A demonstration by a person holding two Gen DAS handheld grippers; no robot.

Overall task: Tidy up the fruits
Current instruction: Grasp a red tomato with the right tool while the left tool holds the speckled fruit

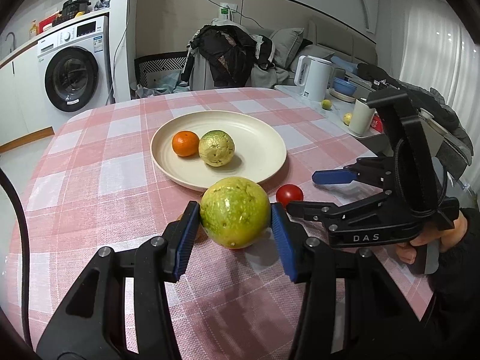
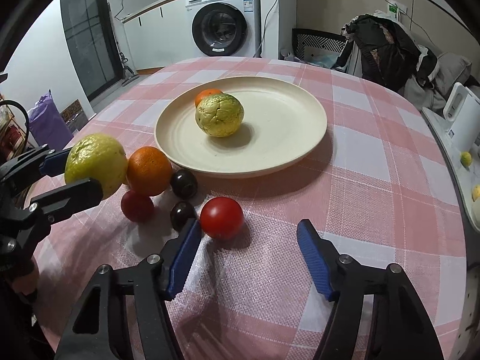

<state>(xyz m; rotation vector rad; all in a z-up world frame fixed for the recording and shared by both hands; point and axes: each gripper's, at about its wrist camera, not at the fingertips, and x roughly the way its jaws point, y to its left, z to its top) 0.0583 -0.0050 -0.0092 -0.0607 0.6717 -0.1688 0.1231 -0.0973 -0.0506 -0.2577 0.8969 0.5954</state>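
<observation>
The left claw (image 1: 235, 219) is pinching a green guava (image 1: 235, 212) between its blue pads, holding it above the checked tabletop (image 1: 90, 165) at about six o'clock from the plate (image 1: 258, 138). The plate is carrying a small orange (image 1: 185, 143) and a second, paler guava (image 1: 216, 148), the two touching, with the orange at nine o'clock of that guava. The right claw (image 2: 249, 258) is standing spread wide and gripping nothing, low over the cloth, with a red tomato (image 2: 221, 217) just past its left pad. In the right wrist view, a larger orange (image 2: 149, 170) is sitting at eight o'clock from the plate, right beside the held guava, and a dark red fruit (image 2: 137, 205) and two near-black plums (image 2: 184, 183) are lying close around it off the plate
</observation>
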